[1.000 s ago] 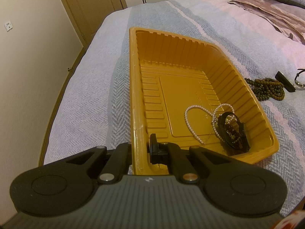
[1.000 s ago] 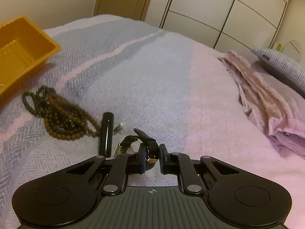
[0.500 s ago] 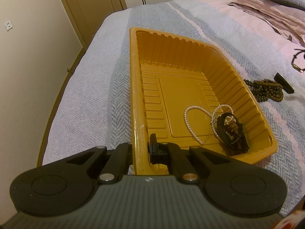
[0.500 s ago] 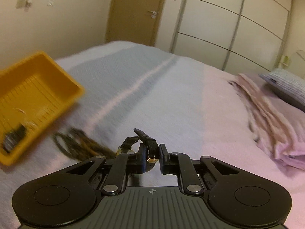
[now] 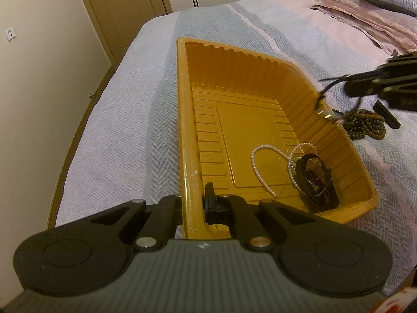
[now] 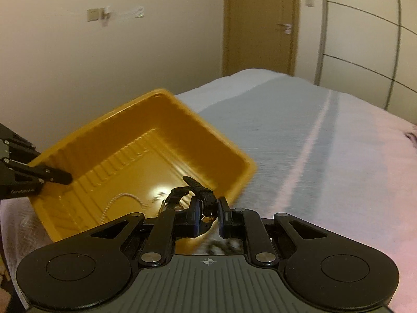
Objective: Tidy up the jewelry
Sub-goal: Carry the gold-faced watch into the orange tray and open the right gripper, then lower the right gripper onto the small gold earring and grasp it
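Note:
An orange plastic tray [image 5: 187, 120] lies on the bed. My left gripper [image 5: 194, 203] is shut on the tray's near left rim. Inside lie a white pearl necklace [image 5: 263, 180] and a black bracelet [image 5: 316, 182]. My right gripper [image 6: 208, 215] is shut on a black-strapped wristwatch [image 6: 192, 187] and holds it in the air over the tray's right edge [image 6: 234, 182]. The watch also shows in the left wrist view [image 5: 329, 109], hanging from the right gripper [image 5: 349, 88]. The left gripper's finger [image 6: 52, 176] shows at the tray's far rim.
A pile of brown bead strings [image 5: 365, 127] and a black stick-shaped item [image 5: 387, 117] lie on the bedspread right of the tray. Folded pink bedding [image 5: 365, 23] lies at the far right. A wall and door stand beyond the bed's left edge.
My right gripper lifted the watch off the bedspread and carried it left, from beside the beads to over the tray's right edge. The left gripper and tray stayed still.

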Motion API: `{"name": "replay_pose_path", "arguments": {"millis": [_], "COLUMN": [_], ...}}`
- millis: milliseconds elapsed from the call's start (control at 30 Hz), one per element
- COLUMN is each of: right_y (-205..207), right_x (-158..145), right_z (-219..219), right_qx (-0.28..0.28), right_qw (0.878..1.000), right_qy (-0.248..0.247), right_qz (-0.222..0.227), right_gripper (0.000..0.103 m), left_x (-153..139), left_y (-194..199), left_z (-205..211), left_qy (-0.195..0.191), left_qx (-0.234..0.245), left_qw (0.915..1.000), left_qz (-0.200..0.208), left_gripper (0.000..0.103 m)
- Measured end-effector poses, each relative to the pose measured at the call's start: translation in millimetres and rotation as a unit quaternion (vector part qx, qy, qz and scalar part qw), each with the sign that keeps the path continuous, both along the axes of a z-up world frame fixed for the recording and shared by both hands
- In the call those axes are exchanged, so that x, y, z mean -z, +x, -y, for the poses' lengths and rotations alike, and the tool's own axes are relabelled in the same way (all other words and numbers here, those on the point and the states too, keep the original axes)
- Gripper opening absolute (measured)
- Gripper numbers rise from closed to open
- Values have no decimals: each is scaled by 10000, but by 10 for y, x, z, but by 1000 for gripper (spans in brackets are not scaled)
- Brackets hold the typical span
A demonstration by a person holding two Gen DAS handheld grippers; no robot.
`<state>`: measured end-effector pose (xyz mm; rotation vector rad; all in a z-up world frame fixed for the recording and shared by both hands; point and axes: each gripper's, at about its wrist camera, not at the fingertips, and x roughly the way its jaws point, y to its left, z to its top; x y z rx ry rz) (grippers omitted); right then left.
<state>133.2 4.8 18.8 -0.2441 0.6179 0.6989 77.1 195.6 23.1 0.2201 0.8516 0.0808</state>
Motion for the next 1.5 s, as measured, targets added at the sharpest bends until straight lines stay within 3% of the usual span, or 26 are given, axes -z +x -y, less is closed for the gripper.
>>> {"name": "replay_pose_path", "arguments": {"millis": [167,433,500,533,600,900,1167,1400,1500], "right_y": [86,139,115,91,43,-147,-180,-73,35], "right_x": [150,328,308,283,234,255,530,670,770], "right_z": [-267,-299,-263,-237,-131,763,1631,1925,1948], "right_qx": [-90,-147,-172,-139,-44,1148,2489,2627,2465], "right_qw": [9998,9985,9984,9987,9989,9927,9678,9637,9671], "right_qy": [-62,148,232,238,347,301,-46,-316,-468], "right_qz": [-156,-498,-495,-426,-300,-193,-370,-361,-415], "right_gripper": [14,15,28,43,51,51,51,49,33], "left_x": [1,6,5,1,-7,-12,-6,-5,-8], "left_y": [4,1,1,1,4,5,1,7,12], "left_z": [-8,1,6,7,7,6,21,28,28], "left_qy": [-16,-28,-21,-27,-33,-23,-22,3,-1], "left_qx": [-11,-12,-9,-15,-20,-24,-66,-84,-95], "left_qw": [10000,10000,10000,10000,10000,10000,10000,10000,10000], "left_qz": [11,16,15,13,17,14,35,10,5], "left_gripper": [3,3,3,3,3,2,2,2,2]}}
